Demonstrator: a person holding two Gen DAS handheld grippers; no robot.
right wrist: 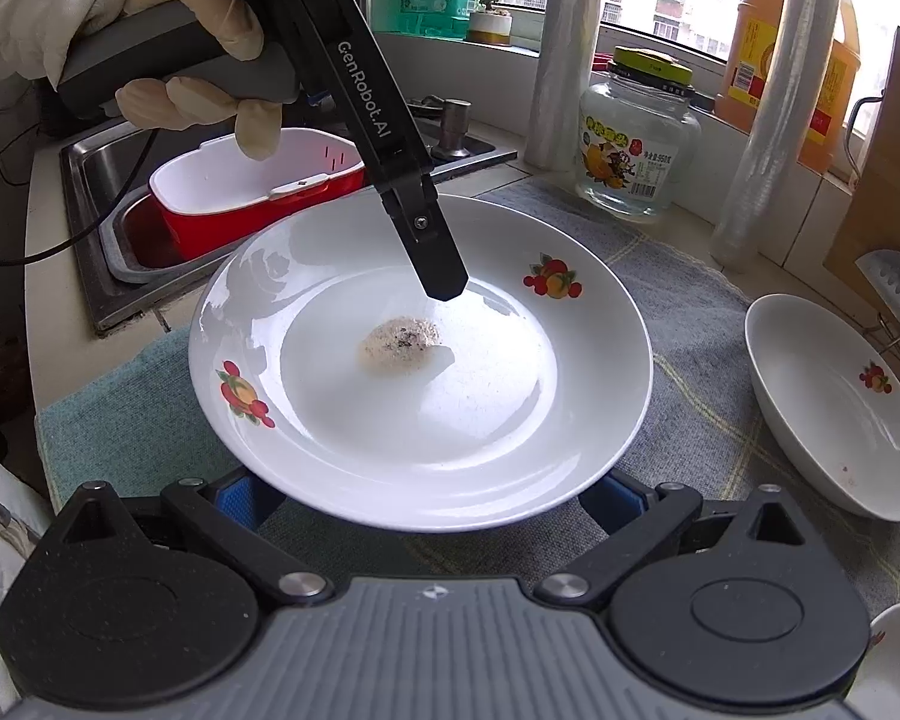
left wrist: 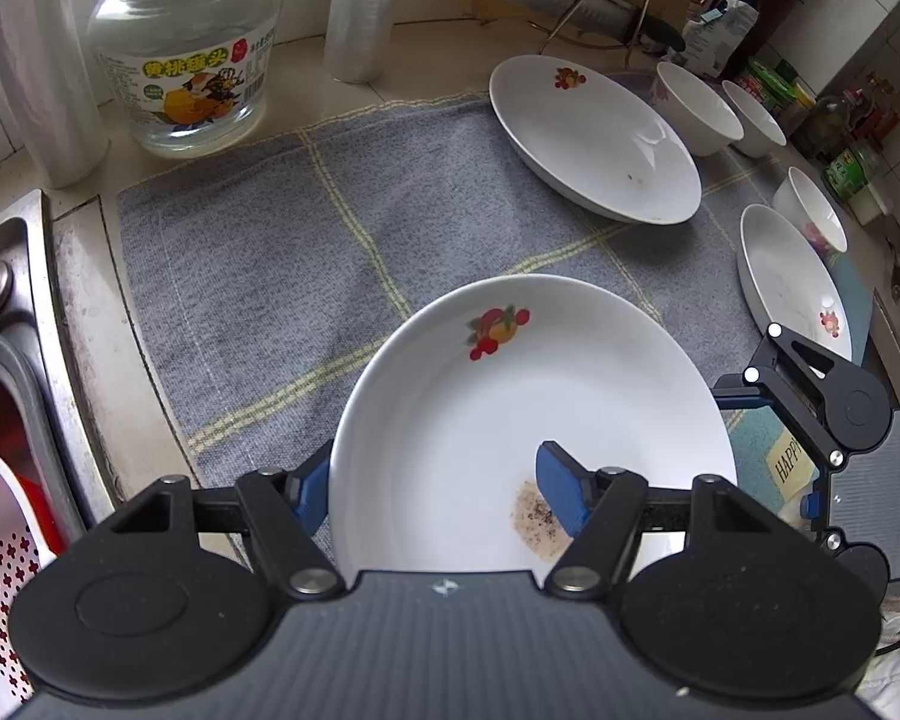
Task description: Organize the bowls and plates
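- plate (right wrist: 420, 360) with fruit prints held over the grey cloth (left wrist: 240, 264) on the surface; round, no long axis; face up, near level; speckled stain mid-well
- left claw (left wrist: 444, 486) clamped on its rim, one blue pad inside the well
- right claw (right wrist: 432, 498) under the near rim; jaws apart, contact unclear
- second plate (left wrist: 594, 138) on the cloth beyond
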